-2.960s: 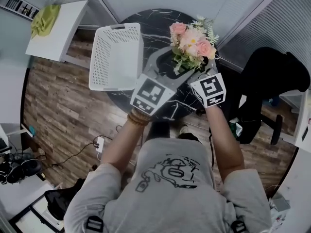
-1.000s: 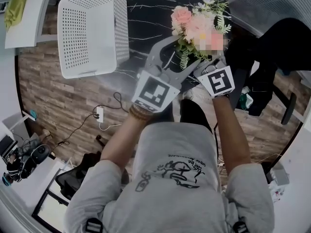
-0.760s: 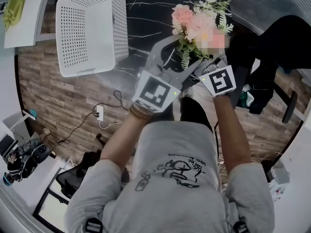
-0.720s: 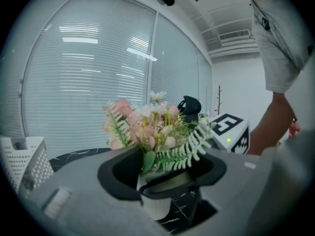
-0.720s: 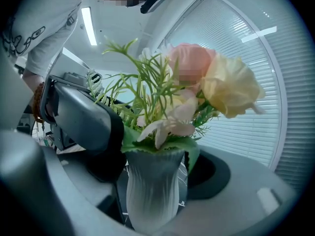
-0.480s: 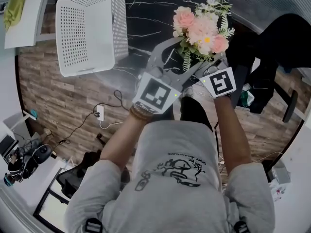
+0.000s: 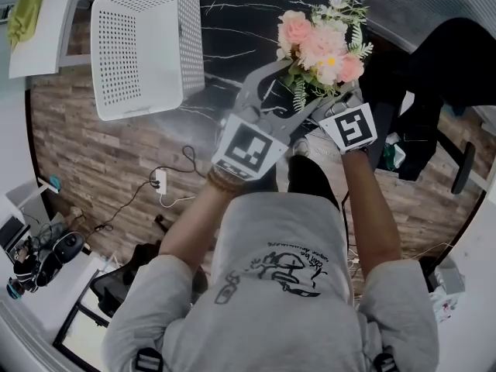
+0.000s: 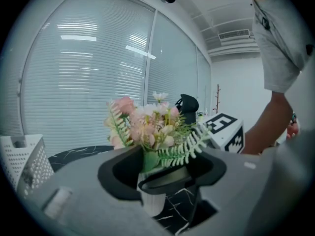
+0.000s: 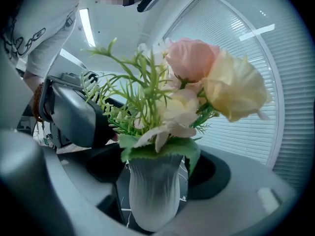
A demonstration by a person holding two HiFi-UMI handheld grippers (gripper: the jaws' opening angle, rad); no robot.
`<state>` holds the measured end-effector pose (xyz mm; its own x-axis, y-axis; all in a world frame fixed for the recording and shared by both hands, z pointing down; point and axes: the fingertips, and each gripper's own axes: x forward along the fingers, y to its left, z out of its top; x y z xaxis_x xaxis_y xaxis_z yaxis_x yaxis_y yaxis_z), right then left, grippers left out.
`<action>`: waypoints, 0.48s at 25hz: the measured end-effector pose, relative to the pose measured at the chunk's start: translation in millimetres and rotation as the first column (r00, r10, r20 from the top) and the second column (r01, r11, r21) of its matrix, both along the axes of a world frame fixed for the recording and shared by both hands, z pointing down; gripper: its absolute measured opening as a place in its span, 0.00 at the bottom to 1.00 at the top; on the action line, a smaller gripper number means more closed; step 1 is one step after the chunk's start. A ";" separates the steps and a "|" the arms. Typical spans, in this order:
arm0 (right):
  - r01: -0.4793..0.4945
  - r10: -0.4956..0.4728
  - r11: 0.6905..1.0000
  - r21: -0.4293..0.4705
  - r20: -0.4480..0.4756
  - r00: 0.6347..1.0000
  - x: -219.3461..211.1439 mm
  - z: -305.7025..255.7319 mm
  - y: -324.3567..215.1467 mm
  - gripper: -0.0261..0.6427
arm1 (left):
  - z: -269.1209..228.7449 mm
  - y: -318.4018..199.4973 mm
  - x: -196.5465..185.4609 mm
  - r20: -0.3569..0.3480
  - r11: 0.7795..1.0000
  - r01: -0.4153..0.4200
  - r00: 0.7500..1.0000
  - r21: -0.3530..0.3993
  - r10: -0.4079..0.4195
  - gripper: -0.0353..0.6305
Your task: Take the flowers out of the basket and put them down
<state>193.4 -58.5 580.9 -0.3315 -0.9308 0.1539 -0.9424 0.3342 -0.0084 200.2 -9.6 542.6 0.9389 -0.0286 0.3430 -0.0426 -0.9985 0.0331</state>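
My right gripper (image 9: 155, 181) has its fingers closed in on the white vase (image 9: 152, 195) that carries the flowers (image 7: 322, 41). The pads sit against the vase's two sides, as far as I can see, and the pink and cream blooms stand upright above them.

My left gripper (image 8: 162, 178) comes at the same vase from the other side with its fingers spread wide. The gap is much broader than the vase that stands in it, so I grip nothing with that one. In the left gripper view a dark finger of the right gripper crosses the vase's near side, and fern fronds hang over it.

From the head view, the flowers are outside the basket (image 7: 116, 53) and well apart from it. They are over the right part of the black marble bench (image 7: 232, 22), close to its near edge, and the white perforated basket is at the left. Both grippers meet under the bouquet, the left one's fingers reaching around it from the left. I cannot tell whether the vase's foot rests on the bench or hangs just above it.
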 end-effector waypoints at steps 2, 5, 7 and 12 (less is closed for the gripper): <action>0.003 -0.002 1.000 -0.006 0.011 1.000 0.3 0.1 -0.1 0.60 | 0.1 0.2 -0.4 0.005 1.000 0.002 1.000 -0.001 -0.002 0.45; 0.003 -0.003 0.999 -0.039 0.011 1.000 2.5 1.3 1.3 0.63 | -1.5 0.6 -1.0 0.009 1.000 0.005 1.000 -0.011 -0.004 0.46; 0.000 0.000 0.998 -0.063 0.003 1.000 4.6 1.3 2.5 0.68 | -3.5 -0.5 -2.3 0.009 1.000 0.010 1.000 -0.018 -0.010 0.47; -0.021 0.025 0.993 -0.114 0.028 0.999 11.0 2.2 7.0 0.73 | -8.4 -2.3 -7.6 0.005 0.999 0.031 1.000 -0.033 -0.030 0.47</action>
